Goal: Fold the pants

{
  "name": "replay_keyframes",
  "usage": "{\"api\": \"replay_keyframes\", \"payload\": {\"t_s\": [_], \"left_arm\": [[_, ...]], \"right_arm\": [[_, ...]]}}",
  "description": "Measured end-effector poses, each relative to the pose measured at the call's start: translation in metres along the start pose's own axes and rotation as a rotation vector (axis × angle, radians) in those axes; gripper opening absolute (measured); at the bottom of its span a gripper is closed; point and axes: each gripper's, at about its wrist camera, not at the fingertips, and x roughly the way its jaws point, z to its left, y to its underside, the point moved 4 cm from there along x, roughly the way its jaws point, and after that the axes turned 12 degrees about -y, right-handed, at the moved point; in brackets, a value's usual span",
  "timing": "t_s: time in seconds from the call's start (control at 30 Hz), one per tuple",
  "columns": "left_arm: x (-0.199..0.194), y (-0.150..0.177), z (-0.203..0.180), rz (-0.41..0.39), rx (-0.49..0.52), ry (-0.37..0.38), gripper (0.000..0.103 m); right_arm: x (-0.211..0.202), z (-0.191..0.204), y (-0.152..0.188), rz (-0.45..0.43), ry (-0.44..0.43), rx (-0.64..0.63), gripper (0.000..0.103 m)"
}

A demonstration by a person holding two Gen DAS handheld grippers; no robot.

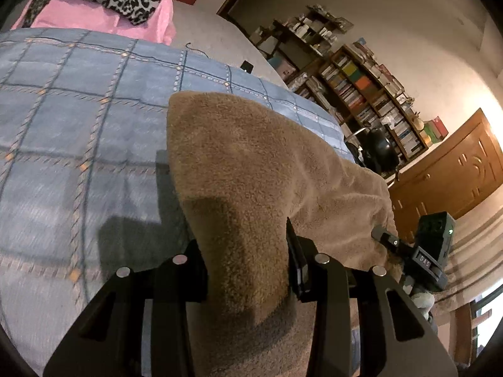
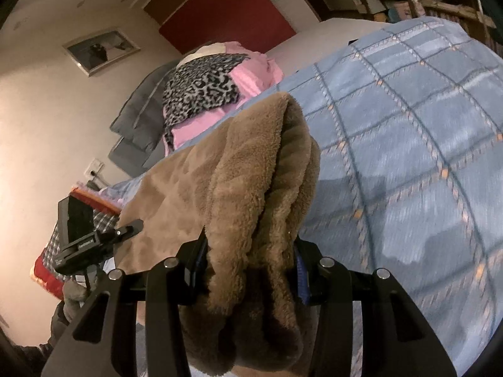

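The brown fleece pants (image 1: 251, 163) hang lifted above the blue checked bedspread (image 1: 78, 110). My left gripper (image 1: 248, 270) is shut on a thick bunch of the brown fabric, which fills the space between its black fingers. In the right wrist view the same pants (image 2: 226, 169) drape forward over the bedspread (image 2: 408, 125), and my right gripper (image 2: 251, 270) is shut on a folded wad of the fleece. Each gripper shows in the other's view, at the side of the raised cloth: the right one (image 1: 430, 251) and the left one (image 2: 85, 235).
A pink cloth (image 2: 251, 72) with a leopard-print piece (image 2: 201, 88) lies at the head of the bed, beside grey pillows (image 2: 141, 116). Bookshelves (image 1: 361, 88) and a wooden door (image 1: 449, 172) stand beyond the bed. A small black object (image 1: 247, 66) lies on the pale sheet.
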Motion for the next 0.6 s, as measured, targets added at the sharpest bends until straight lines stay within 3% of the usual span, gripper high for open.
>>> {"api": "replay_keyframes", "payload": {"t_s": [0.3,0.6], "left_arm": [[0.088,-0.059,-0.014,0.026,0.004,0.017,0.039],[0.149,-0.07,-0.008,0.044,0.002,-0.005,0.042]], "right_arm": [[0.035,-0.068,-0.069,-0.008,0.063,0.017,0.045],[0.062,-0.124,-0.082,0.025,0.097,0.025,0.045]]}}
